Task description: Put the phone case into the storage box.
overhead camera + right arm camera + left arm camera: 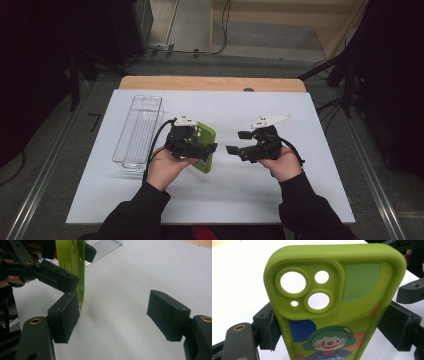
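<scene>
From high up, a white sheet covers the wooden worktop [210,83] in a dark room; a clear plastic box [139,132] sits left; the left gripper [207,148] holds a soft green phone case [206,135], with the right gripper [238,142] near.

In the left gripper view, the jaws squeeze the case's sides; a clown picture shows.

In the right gripper view, the jaws stand wide, holding nothing, beside the case's edge.

high: above, looking down | gripper views: close, along jaws | shared: green phone case [332,315]

Wooden table [210,83] carries white sheet [280,190] over nearly whole top; bare wood strip along far edge. Clear plastic bin [139,132] lies directly on sheet, long and narrow, just beyond left jaws on their outer side, well apart from right jaws.
</scene>
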`<state>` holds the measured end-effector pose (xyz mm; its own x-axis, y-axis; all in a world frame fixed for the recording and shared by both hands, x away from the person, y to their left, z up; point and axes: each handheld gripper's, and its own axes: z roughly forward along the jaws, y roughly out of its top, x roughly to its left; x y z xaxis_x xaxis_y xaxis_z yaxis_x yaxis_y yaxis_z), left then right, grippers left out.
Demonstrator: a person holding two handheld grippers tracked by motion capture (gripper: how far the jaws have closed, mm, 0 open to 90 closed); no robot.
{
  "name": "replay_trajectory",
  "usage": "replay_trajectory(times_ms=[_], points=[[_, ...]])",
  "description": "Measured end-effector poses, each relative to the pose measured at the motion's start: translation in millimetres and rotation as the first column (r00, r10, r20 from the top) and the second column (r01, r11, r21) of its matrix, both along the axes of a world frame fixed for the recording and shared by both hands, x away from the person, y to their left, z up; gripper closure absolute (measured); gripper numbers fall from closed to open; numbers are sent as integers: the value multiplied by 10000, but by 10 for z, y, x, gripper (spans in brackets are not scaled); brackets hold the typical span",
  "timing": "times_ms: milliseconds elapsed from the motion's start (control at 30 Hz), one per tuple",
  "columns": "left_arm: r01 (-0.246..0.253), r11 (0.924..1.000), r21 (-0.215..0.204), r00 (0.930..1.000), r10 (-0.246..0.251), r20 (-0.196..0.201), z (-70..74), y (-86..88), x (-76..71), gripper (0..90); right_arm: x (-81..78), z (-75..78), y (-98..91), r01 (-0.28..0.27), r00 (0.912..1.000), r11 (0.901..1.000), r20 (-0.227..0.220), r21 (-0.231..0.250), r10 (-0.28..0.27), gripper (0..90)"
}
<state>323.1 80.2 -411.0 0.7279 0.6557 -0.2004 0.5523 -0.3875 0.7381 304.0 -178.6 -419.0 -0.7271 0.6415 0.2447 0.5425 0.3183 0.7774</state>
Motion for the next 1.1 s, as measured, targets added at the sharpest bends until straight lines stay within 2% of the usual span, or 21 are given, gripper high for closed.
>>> replay_trajectory(times_ms=[200, 433, 600, 867, 1100], points=[[20, 10000, -56, 10000, -20, -38, 38, 51, 23, 166, 0, -87, -8, -177, 9997, 9998, -198, -44, 176, 241], [61, 10000, -55, 9999, -62, -117, 53, 92, 34, 166, -48, -174, -22, -201, 9997, 9998, -145, -66, 200, 241], [59, 9999, -110, 9999, -61, -126, 74, 110, 38, 166, -85, -281, -59, -356, 9986, 9991, -412, -246, 346, 242], [101, 9999, -83, 9999, -102, -124, 93, 125, 39, 166, -168, -316, -195, -209, 9985, 9997, -518, -107, 203, 242], [91, 9999, -118, 9999, -92, -130, 107, 140, 43, 166, -226, -342, -232, -235, 9977, 9995, -635, -219, 221, 242]])
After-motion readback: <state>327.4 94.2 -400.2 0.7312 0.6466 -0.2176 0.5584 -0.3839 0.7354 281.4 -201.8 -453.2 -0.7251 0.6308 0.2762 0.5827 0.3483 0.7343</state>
